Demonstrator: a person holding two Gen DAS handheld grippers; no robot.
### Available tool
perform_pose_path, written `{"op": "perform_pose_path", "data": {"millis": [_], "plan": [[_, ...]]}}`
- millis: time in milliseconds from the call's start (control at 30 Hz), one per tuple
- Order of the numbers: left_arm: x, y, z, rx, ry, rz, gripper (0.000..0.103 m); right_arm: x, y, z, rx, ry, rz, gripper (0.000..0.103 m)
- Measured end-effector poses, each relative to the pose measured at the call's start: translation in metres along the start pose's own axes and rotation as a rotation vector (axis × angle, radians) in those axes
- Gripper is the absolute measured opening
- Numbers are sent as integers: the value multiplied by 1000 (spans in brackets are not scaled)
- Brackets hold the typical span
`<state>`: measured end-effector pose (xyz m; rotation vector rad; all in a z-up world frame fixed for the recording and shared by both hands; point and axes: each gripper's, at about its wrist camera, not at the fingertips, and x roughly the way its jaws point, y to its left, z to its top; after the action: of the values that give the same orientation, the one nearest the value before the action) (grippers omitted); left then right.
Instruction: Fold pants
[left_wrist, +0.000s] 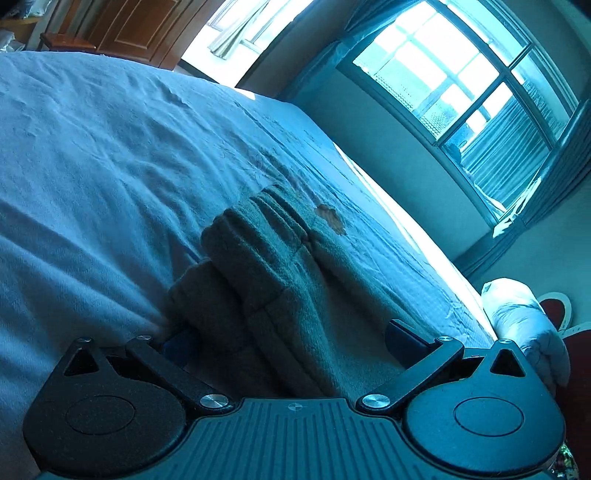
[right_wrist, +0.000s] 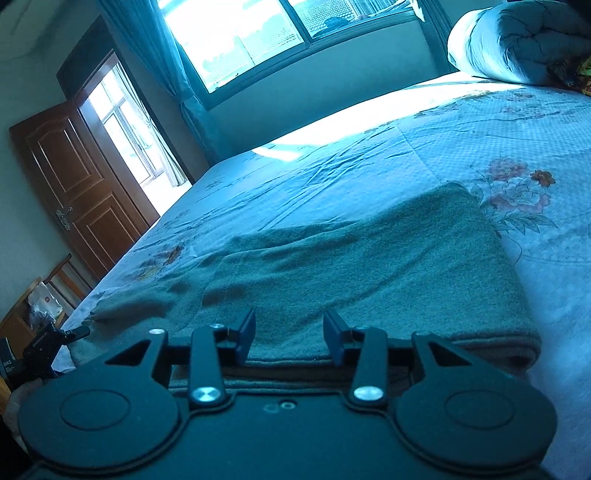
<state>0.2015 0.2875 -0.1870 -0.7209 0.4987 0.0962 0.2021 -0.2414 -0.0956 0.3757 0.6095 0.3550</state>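
One wide bed (right_wrist: 369, 155) in a pale floral sheet fills both views, sun striking its far edge under a big window (left_wrist: 461, 74). Brown door (right_wrist: 70, 177) far left, rolled quilt (right_wrist: 517, 37) far right. Green pants (right_wrist: 369, 258) lie folded on the near side. Right gripper (right_wrist: 290, 338) sits partly open over them, pads clear. Left gripper (left_wrist: 288, 336) spreads wide, bunched cloth between its fingers.

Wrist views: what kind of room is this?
Most likely a home bedroom. The pants lie on a bed with a floral sheet, a rolled quilt sits at its far end, and there is a curtained window and a wooden door.
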Motion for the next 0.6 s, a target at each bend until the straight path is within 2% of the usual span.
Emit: {"op": "perform_pose_path", "data": {"millis": [33,67,100,167,233,333,400,433,500,533,600], "plan": [[5,-2,-1,28,1,10,100,2,4,0,-14,2,1,35],[7,-6,-2,65,-5,64,60,4,11,0,-37,1,-2,36],[10,-3,-3,68,4,73,38,7,18,-1,-60,3,-1,36],[6,6,-5,-6,-17,14,34,14,37,-2,-138,12,4,36],[-1,-3,-8,56,-46,17,34,20,62,-7,-254,21,21,35],[2,-7,-9,67,-46,25,34,39,98,-26,-447,63,8,50],[4,-5,-8,61,-32,22,35,64,115,-54,-657,143,-95,50],[5,-4,-8,69,-28,22,35,66,119,-61,-706,119,-111,51],[4,-7,-7,83,-24,29,35,61,125,-56,-686,126,-122,48],[-1,-9,-4,95,-31,33,35,52,122,-46,-626,97,-96,42],[-8,-19,-1,131,-63,28,35,25,109,-30,-514,-18,-66,56]]}}
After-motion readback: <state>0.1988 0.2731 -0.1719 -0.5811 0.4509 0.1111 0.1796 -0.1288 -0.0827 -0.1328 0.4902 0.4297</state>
